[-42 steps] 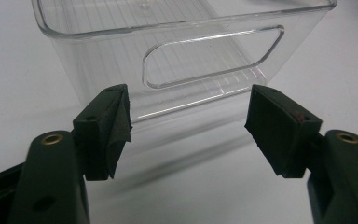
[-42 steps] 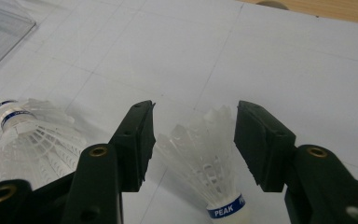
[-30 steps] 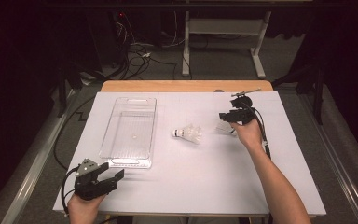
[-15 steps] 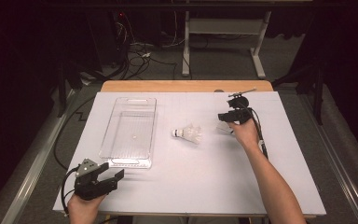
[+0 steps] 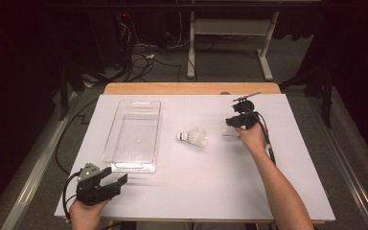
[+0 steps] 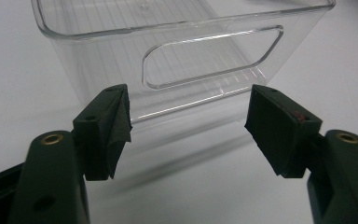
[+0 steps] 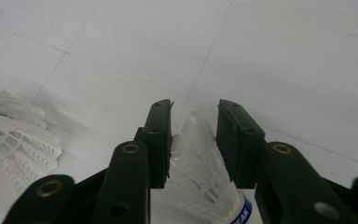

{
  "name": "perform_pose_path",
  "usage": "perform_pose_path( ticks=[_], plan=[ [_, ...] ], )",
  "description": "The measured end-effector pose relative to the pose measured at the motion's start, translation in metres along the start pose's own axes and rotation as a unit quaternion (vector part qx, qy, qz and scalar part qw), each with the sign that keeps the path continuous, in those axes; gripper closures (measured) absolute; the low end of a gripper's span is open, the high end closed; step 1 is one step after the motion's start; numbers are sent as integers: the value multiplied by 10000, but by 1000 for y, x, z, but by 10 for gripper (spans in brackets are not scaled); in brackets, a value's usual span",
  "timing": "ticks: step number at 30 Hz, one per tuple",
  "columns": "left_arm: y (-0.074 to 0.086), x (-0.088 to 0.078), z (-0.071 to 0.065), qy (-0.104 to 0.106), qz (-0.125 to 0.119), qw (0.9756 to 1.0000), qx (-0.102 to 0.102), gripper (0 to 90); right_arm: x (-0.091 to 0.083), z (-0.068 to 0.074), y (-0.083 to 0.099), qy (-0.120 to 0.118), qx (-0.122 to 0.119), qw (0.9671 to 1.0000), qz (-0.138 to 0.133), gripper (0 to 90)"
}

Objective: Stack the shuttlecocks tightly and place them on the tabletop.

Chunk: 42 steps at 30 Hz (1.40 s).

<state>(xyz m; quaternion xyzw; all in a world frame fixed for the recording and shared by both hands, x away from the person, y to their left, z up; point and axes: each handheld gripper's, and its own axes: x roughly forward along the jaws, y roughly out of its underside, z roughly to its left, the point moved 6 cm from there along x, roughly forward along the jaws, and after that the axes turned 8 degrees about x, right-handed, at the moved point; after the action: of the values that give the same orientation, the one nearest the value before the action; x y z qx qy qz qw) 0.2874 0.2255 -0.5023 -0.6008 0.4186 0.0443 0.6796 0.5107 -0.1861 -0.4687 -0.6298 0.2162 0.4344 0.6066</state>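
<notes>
The shuttlecock (image 7: 200, 172) is sitting between my right claw (image 7: 193, 126) pads at the desk's two o'clock; the jaws have just been closing and are clamping its skirt. My forearm is reaching in from five o'clock. A second shuttlecock (image 5: 194, 137) is lying just beside. My left claw (image 5: 106, 184) is resting apart at seven o'clock, facing the clear bin (image 5: 134, 134). The white desk (image 5: 211, 191) is standing among floor cables.
</notes>
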Motion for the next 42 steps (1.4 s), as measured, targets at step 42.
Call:
perform_pose_path(
  ticks=[42],
  plan=[
    [0, 0, -1, 0, -3, 10000, 6, 316, -27, 4, 17, -338, -371, 9987, 61, 892]
  ],
)
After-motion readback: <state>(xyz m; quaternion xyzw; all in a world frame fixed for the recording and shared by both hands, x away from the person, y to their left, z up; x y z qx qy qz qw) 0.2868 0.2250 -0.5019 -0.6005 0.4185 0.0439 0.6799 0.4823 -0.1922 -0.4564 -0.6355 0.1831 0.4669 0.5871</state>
